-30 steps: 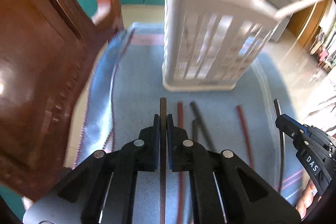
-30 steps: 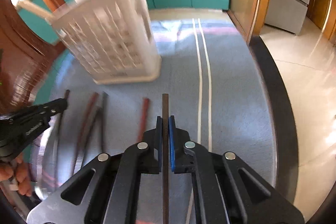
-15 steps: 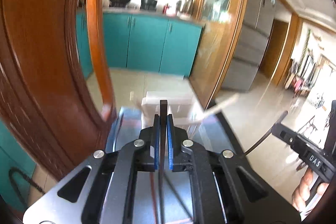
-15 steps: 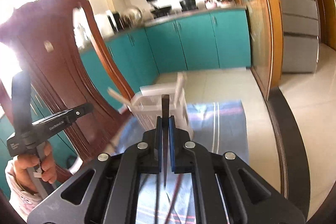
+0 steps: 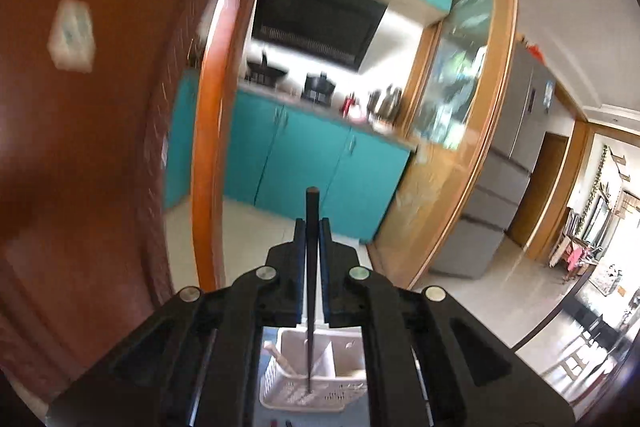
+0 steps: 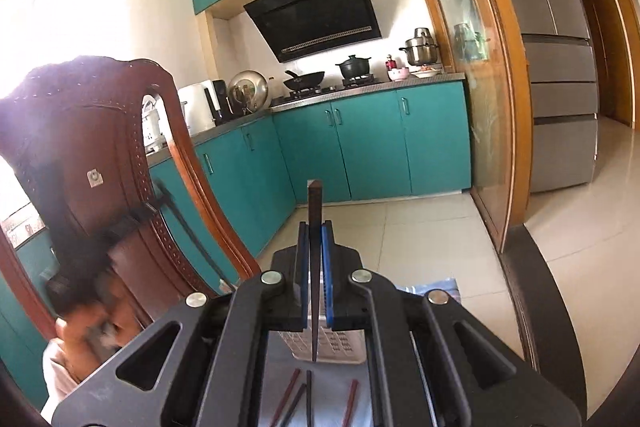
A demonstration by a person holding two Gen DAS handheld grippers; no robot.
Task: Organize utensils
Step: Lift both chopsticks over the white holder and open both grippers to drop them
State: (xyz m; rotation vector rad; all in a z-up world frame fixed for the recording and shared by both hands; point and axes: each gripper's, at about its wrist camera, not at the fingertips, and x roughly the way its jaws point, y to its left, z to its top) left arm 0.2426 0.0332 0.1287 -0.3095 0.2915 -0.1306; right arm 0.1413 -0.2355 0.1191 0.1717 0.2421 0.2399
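— In a kitchen with teal cabinets [image 6: 368, 143], what did each of the two grippers carry?

— One chopstick apiece. The left gripper [image 5: 312, 227] had its jaws pressed narrow on a single dark chopstick [image 5: 311, 267], held upright, its lower tip hanging over the white slotted utensil holder [image 5: 316, 375] below. The right gripper [image 6: 315, 231] was clamped the same way on a second dark chopstick [image 6: 315, 267], whose point hung in front of the same holder [image 6: 328, 345].

— And how many were left on the table?

— The right wrist view showed four loose chopsticks [image 6: 308, 399] on the blue cloth [image 6: 440, 285] just in front of the holder: two reddish, two dark. One pale utensil [image 5: 280, 359] leaned inside the holder, which had at least two compartments.

— Anything else in shot?

— One carved wooden chair [image 6: 100, 167] at left, one black range hood [image 6: 316, 15], one steel refrigerator [image 6: 560, 67], and the person's blurred left hand [image 6: 92, 327].
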